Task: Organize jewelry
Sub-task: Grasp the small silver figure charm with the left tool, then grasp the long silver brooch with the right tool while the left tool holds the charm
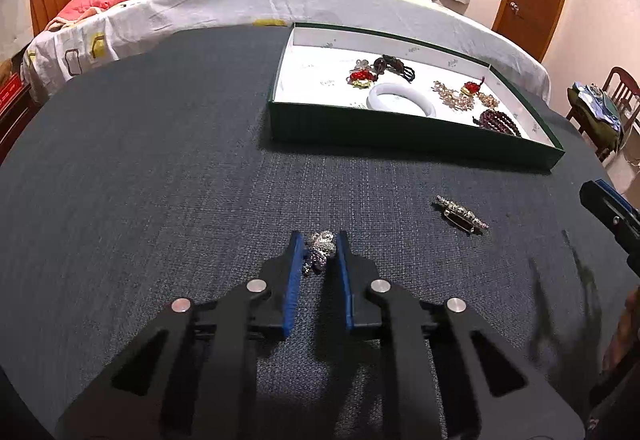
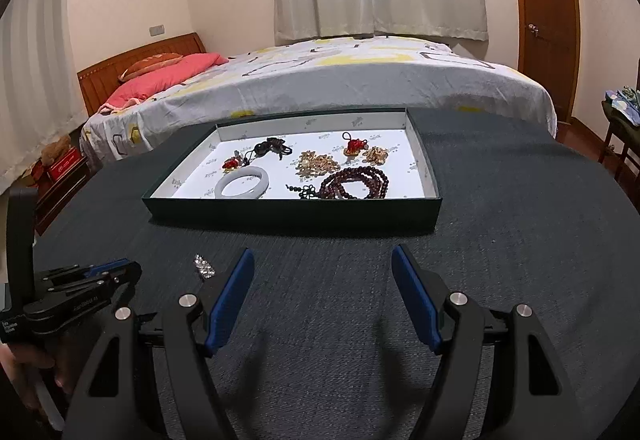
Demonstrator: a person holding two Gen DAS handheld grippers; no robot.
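Left wrist view: dark grey woven tabletop (image 1: 140,180) fills most of the frame, a bed (image 1: 240,0) with a patterned cover just behind its far edge. Far right on the table sits a shallow green box (image 1: 400,130) with a white lining, open on top. Inside it: a white bangle (image 1: 402,100) near the front wall, a dark red bead bracelet (image 1: 498,122) in the near right corner, gold-coloured pieces (image 1: 460,96) in the middle, red ornaments (image 1: 362,77) and a dark hair claw (image 1: 396,66) farther back.

Left gripper (image 1: 319,246) low over the cloth, near centre. Its blue pads are drawn in close on a small silver rhinestone brooch (image 1: 320,250); the piece sits between the fingertips, both pads against it. Brooch at table level; cannot tell whether it is lifted off the cloth.

A second piece, a narrow silver bar brooch (image 1: 462,215), lies loose on the cloth to the right, well apart from the box and clear of both grippers.

Right wrist view: right gripper (image 2: 322,260) hangs above bare cloth in front of the box, jaws spread wide, nothing between them. The bar brooch (image 2: 204,267) lies just left of its left finger, not touching. Left gripper seen side-on at the left edge, a hand (image 2: 24,364) below it.
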